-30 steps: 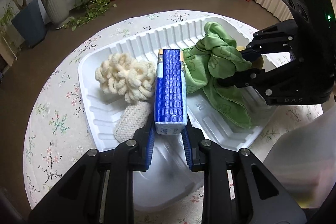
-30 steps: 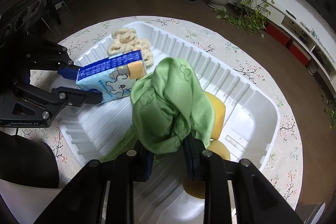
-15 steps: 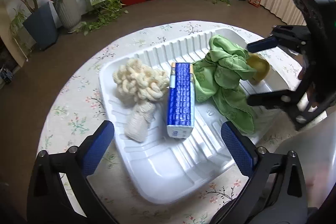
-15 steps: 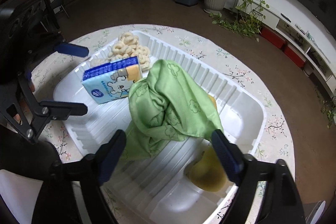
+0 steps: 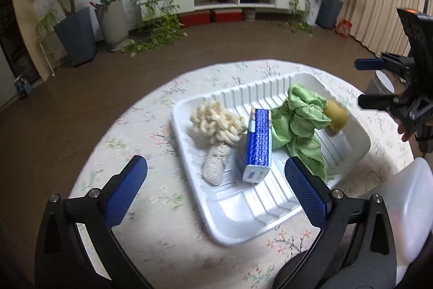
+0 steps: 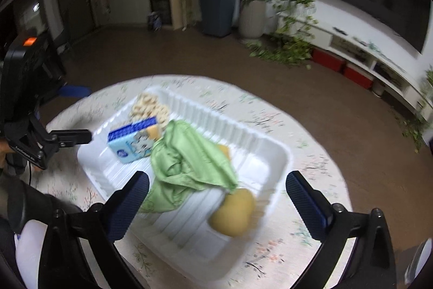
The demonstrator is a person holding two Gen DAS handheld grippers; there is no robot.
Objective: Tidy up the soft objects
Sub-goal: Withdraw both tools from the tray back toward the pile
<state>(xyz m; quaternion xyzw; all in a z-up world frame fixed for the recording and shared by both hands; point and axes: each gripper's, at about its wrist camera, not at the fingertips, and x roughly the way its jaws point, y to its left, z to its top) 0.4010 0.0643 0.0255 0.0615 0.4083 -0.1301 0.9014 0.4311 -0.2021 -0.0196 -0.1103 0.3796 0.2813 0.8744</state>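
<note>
Left wrist view gives me the clearest read: my left gripper (image 5: 215, 180) has its blue pads spread as wide as they go with nothing between them, hanging above the near end of the white ribbed tray (image 5: 243, 218). In the tray, from left to right, I see a cream looped-yarn duster (image 5: 216, 126), a blue tissue pack (image 5: 258, 145) standing on its long edge, a crumpled green cloth (image 5: 297, 121) and a yellow sponge (image 5: 335, 114) tucked against the far right wall. My right gripper (image 6: 216, 197) is just as wide open and holds nothing; from its own camera the cloth lies draped between the tissue pack and a yellow sponge (image 6: 232, 213) near the tray's front corner, with what looks like another yellow piece half hidden under the fabric. Everything soft appears to be inside the tray, which sits on the round floral tablecloth (image 5: 151, 229). What worries me is the tissue pack: balanced on edge, it looks ready to tip onto the duster or the cloth if I brush it or jog the light tray. The cloth is loose and heaped, so a trailing corner could catch a pad and drag out over the rim. The right view is smeared, so I would not trust it for judging clearance near that sponge.
</note>
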